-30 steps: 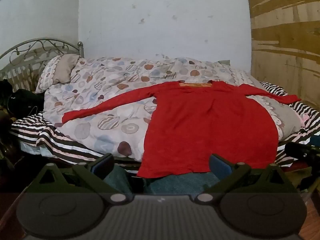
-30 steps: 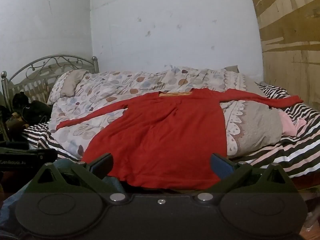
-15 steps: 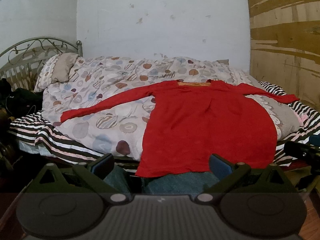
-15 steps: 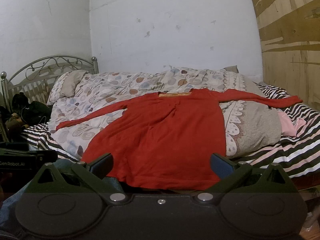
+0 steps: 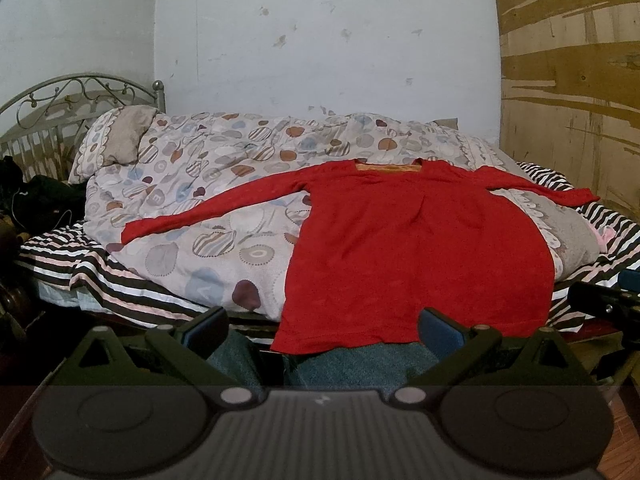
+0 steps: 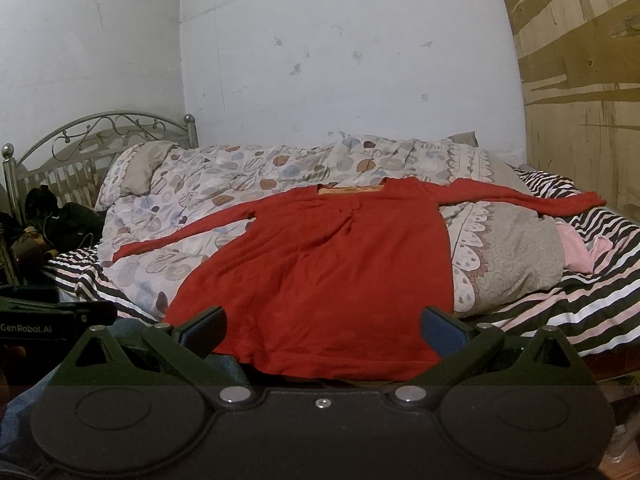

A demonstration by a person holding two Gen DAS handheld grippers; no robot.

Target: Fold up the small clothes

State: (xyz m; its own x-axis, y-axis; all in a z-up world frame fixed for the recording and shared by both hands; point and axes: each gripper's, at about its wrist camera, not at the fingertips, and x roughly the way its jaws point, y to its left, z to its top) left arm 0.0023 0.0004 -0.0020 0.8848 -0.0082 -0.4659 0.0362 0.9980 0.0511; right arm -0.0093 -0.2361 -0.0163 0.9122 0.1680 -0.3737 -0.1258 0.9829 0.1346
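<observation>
At far left a grey metal bed headboard (image 5: 76, 92) rises behind a patterned quilt with coloured circles (image 5: 224, 184). The long-sleeved red knit shirt (image 5: 416, 248) lies flat on that quilt, both sleeves spread wide and hem at the near bed edge, apparently laid out so each side can be folded inward. The left gripper (image 5: 320, 326) and right gripper (image 6: 324, 326) hover short of the hem, fingers apart and empty.

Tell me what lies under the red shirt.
The red shirt lies spread flat on a patterned quilt, which sits on a striped sheet. Its hem overhangs the near bed edge. Whatever is beneath the shirt's body is covered.
</observation>
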